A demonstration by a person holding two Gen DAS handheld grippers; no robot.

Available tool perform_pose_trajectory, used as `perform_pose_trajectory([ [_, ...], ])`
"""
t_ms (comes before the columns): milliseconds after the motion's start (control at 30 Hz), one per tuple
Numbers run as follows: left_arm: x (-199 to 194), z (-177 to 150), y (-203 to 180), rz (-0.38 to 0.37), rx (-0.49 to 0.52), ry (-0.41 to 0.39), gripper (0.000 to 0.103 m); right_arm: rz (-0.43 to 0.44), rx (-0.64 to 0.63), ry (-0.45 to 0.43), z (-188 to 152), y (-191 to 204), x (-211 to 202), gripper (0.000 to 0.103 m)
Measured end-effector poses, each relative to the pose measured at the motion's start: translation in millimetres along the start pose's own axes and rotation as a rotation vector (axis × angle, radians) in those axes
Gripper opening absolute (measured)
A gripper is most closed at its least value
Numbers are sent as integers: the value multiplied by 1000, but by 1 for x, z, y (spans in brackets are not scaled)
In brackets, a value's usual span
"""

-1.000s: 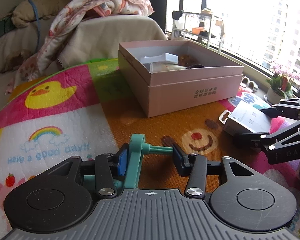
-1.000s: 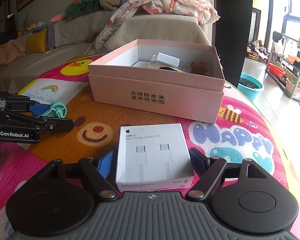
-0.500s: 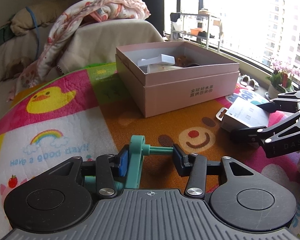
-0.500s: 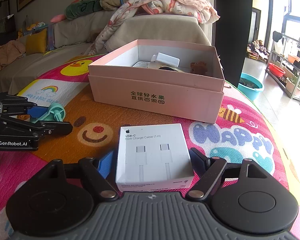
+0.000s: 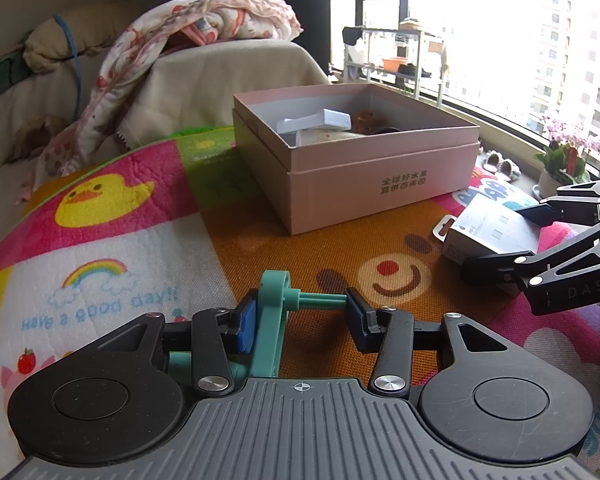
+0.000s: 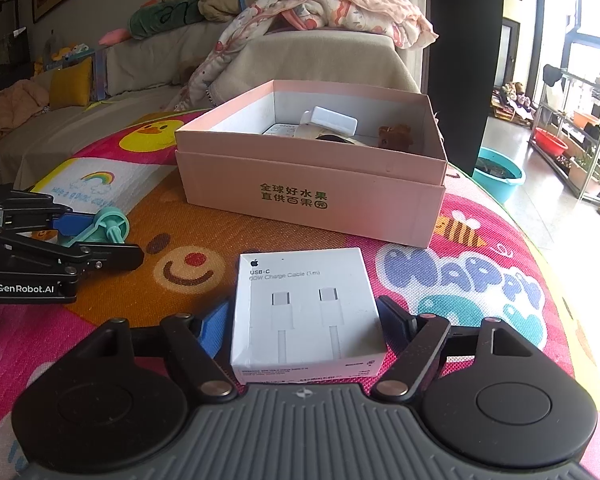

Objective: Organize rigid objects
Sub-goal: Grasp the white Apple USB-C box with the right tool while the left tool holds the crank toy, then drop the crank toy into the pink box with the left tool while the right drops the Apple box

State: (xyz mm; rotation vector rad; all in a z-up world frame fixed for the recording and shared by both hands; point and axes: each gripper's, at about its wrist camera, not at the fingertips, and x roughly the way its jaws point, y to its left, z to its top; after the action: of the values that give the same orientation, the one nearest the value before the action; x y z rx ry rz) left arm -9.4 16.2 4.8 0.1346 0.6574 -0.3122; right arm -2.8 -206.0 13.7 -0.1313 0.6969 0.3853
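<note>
Teal plastic part (image 5: 278, 312): sits between your left gripper (image 5: 300, 316) pads, just above the play mat (image 5: 140, 240), near the rainbow print; it looks like a disc with a thin peg sticking out sideways.
Left tool state: pinching the teal part, blue pad flat on the disc, other pad on the peg tip.
Teal handling: likely light, stiff, moulded; the peg is the weak spot. End-on contact on a peg tip can pivot or slip, so you'd be safer with both pads across the disc body.
White cable box (image 6: 306, 312): lies flat on the mat between your right gripper (image 6: 306, 326) fingers, well short of the pink box (image 6: 312, 204).
Right tool state: jaws closing around the white box, box between them; pads sit at its side walls, and I can't confirm firm pressure yet.
White box handling: thin card, light, smooth faces, crushes if you squeeze hard. Take it across the two side walls near the middle, moderate force.
Pink box: open top, already holds a white block, a small brown figure and other bits; free room looks to be on the near side.
Risk: both tools are close together, so you should drop one item at a time.
</note>
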Motion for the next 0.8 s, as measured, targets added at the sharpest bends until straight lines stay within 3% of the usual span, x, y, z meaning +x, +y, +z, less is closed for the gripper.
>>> perform_pose_trajectory([
  [433, -10, -3, 0, 12, -16, -37, 48, -13, 8, 21, 0, 4, -6, 69],
  [533, -20, -5, 2, -46, -60, -40, 47, -13, 1, 24, 0, 3, -15, 69],
  [667, -36, 3, -5, -109, -54, -72, 47, -1, 2, -40, 9, -3, -43, 69],
  [800, -61, 54, -1, -128, -63, -205, 47, -16, -7, -161, 39, -13, -77, 69],
])
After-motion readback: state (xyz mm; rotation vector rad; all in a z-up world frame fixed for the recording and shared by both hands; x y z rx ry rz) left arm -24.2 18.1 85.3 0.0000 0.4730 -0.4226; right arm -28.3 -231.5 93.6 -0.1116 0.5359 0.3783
